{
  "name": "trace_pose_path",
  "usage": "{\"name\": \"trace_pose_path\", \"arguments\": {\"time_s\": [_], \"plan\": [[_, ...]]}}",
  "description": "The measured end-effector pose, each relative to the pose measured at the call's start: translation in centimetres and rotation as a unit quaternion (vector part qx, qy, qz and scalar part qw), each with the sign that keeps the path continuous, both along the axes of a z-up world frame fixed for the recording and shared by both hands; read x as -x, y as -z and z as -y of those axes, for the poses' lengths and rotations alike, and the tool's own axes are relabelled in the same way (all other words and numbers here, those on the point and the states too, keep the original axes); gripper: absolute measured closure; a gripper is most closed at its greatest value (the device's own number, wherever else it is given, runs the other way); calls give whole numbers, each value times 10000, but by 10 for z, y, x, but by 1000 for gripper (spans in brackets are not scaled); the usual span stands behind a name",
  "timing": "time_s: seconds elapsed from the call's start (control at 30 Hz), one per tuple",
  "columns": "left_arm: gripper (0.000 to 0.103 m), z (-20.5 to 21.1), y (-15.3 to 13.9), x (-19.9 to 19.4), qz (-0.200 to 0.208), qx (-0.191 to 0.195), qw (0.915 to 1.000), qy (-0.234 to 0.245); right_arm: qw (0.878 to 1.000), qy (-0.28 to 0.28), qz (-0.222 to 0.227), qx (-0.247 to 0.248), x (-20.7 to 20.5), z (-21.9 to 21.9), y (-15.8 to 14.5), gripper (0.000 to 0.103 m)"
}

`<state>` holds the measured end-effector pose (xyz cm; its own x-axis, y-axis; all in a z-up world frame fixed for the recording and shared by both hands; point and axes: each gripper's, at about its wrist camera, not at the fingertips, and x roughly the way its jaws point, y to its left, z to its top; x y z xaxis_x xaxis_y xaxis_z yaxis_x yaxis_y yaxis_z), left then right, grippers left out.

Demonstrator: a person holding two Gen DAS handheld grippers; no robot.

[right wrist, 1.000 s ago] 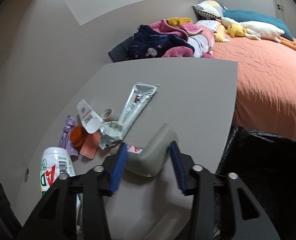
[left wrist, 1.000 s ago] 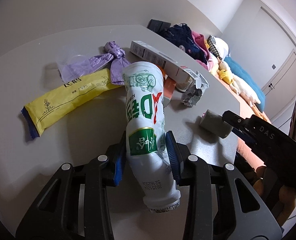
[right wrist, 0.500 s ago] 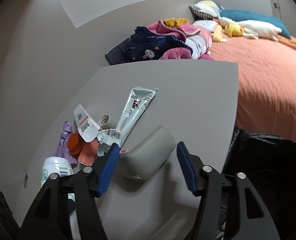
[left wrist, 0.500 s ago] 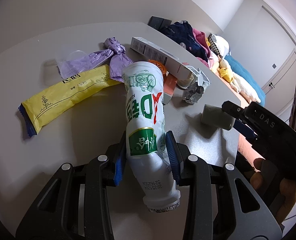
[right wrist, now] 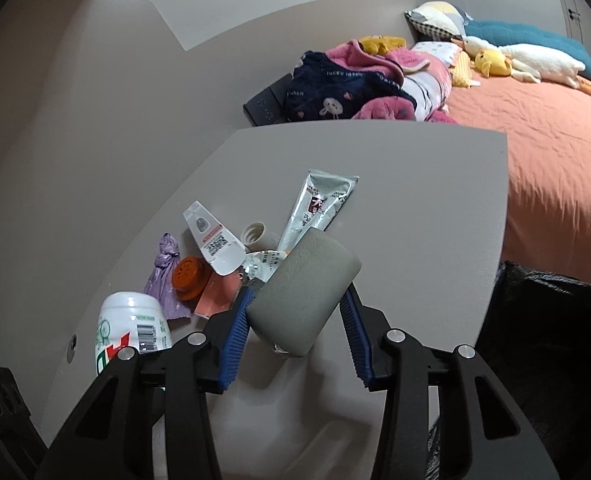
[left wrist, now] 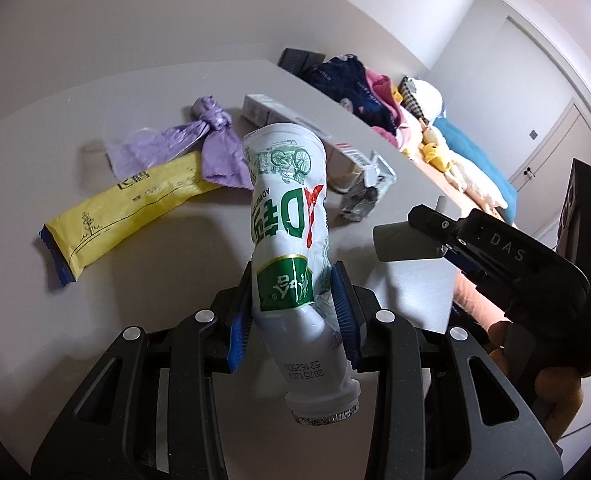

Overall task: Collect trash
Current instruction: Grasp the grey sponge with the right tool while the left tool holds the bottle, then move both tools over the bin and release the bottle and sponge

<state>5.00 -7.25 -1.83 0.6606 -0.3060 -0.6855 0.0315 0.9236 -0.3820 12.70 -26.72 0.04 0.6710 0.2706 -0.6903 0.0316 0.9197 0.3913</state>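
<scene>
My left gripper (left wrist: 293, 312) is shut on a crumpled white drink bottle (left wrist: 289, 216) with green and red print, held above the grey table (left wrist: 155, 264); its base also shows in the right wrist view (right wrist: 133, 330). My right gripper (right wrist: 295, 330) is shut on a grey foam piece (right wrist: 305, 292), lifted off the table; it shows in the left wrist view (left wrist: 399, 242) too. On the table lie a yellow wrapper (left wrist: 131, 208), a knotted purple bag (left wrist: 199, 142), a silver tube (right wrist: 319, 208) and a white carton (left wrist: 291, 114).
An orange lid (right wrist: 187, 278), a white cap (right wrist: 255, 234) and a crumpled foil wrapper (left wrist: 365, 194) lie among the trash. A bed with an orange sheet (right wrist: 555, 160), clothes (right wrist: 351, 88) and plush toys borders the table. A black bag (right wrist: 543, 340) hangs below the table's right edge.
Both grippers have risen. The right one lifted the grey foam piece off the table and tilted it. The left one raised the bottle higher.
</scene>
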Motion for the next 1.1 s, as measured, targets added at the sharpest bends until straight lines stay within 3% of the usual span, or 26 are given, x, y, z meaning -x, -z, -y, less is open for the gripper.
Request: {"name": "trace_pose_path", "arguments": {"time_s": [0.57,1.1], "plan": [[67,26,-28,35,203,-11,9995,235,9987,-10,391,326,70,22,-44,55],[67,69,-38,68,234,-43,9968,766,9965,344,522,552,138,64,-63,54]]}}
